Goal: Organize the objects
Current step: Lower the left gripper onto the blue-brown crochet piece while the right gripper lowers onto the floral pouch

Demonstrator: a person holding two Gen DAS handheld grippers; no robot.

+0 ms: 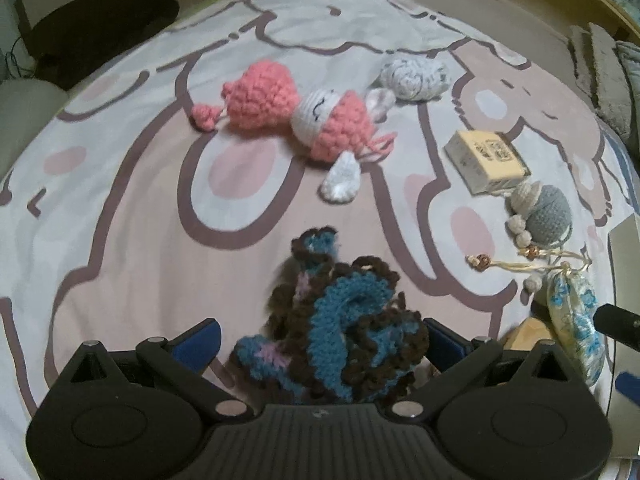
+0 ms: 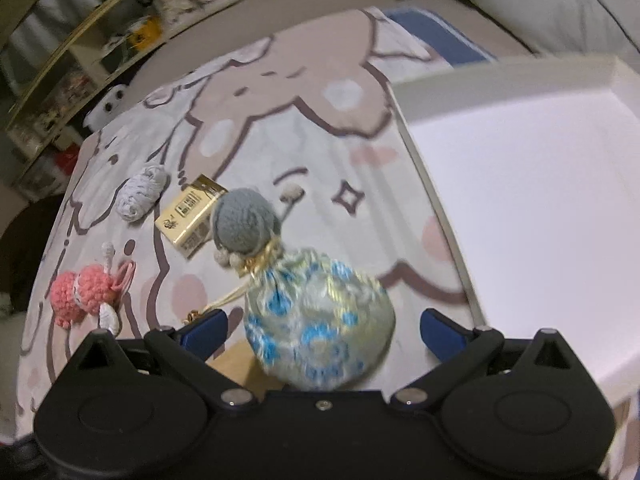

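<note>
My left gripper [image 1: 320,340] is open, its blue pads on either side of a blue and brown crochet piece [image 1: 336,320] that lies on the bedspread. My right gripper [image 2: 324,326] is open around a blue-flowered drawstring pouch [image 2: 320,320], which also shows in the left wrist view [image 1: 576,320]. A grey crochet ball [image 2: 244,220] lies just beyond the pouch, next to a small cream box [image 2: 190,216]. A pink crochet doll [image 1: 304,120] and a pale yarn bundle [image 1: 412,76] lie farther off. A white tray [image 2: 520,208] stands to the right.
The bedspread [image 1: 140,200] has a pink and brown cartoon print. A dark chair [image 1: 100,24] stands beyond its far left corner. Shelves [image 2: 80,52] and pillows [image 2: 540,4] line the far side.
</note>
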